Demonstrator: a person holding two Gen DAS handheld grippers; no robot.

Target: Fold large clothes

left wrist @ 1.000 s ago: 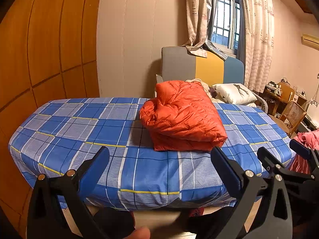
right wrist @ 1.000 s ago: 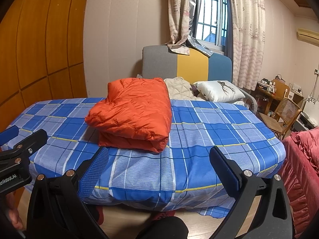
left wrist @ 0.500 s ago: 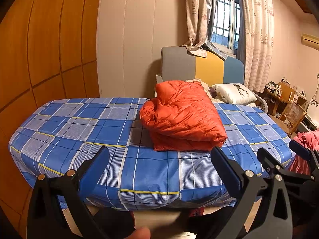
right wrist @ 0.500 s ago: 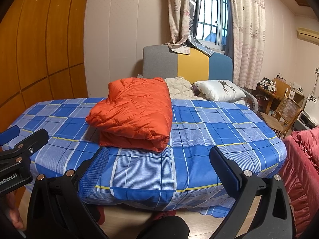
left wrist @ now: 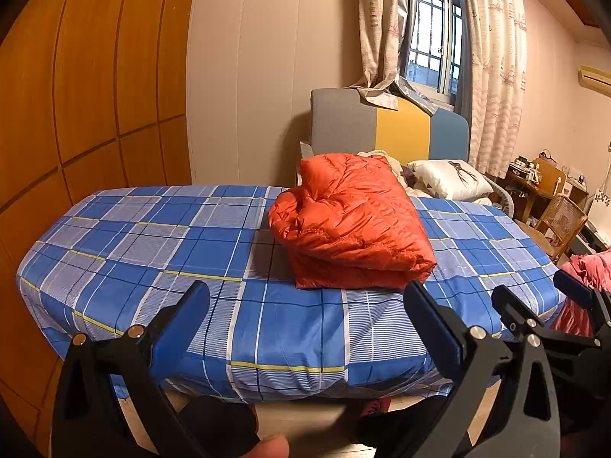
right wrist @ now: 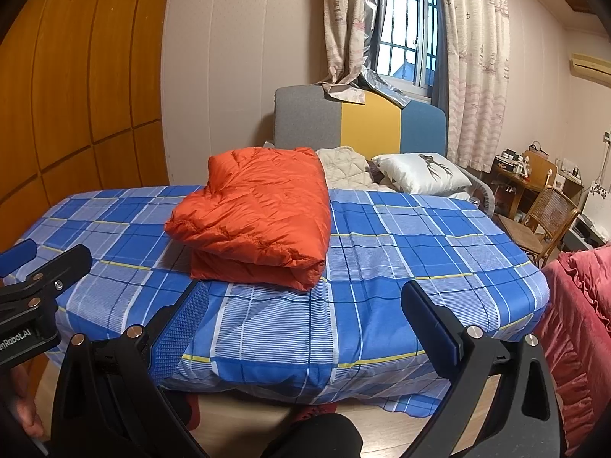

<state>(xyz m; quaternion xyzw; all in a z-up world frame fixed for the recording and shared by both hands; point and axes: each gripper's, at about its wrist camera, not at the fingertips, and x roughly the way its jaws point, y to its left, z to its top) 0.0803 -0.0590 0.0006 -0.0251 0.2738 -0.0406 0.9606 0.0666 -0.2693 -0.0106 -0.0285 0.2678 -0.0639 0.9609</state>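
Orange and puffy, the folded jacket (left wrist: pixel 351 225) lies in a neat stack on the blue plaid bed (left wrist: pixel 152 244), toward twelve o'clock from both tools. Left gripper (left wrist: pixel 305 305) and right gripper (right wrist: pixel 303 301) hang spread wide before the mattress edge, grasping nothing. A white pillow (right wrist: pixel 420 171) rests at one o'clock.

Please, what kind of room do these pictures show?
Most likely a home bedroom: a bed with a blue checked sheet, a white pillow before the headboard, and a curtained window.
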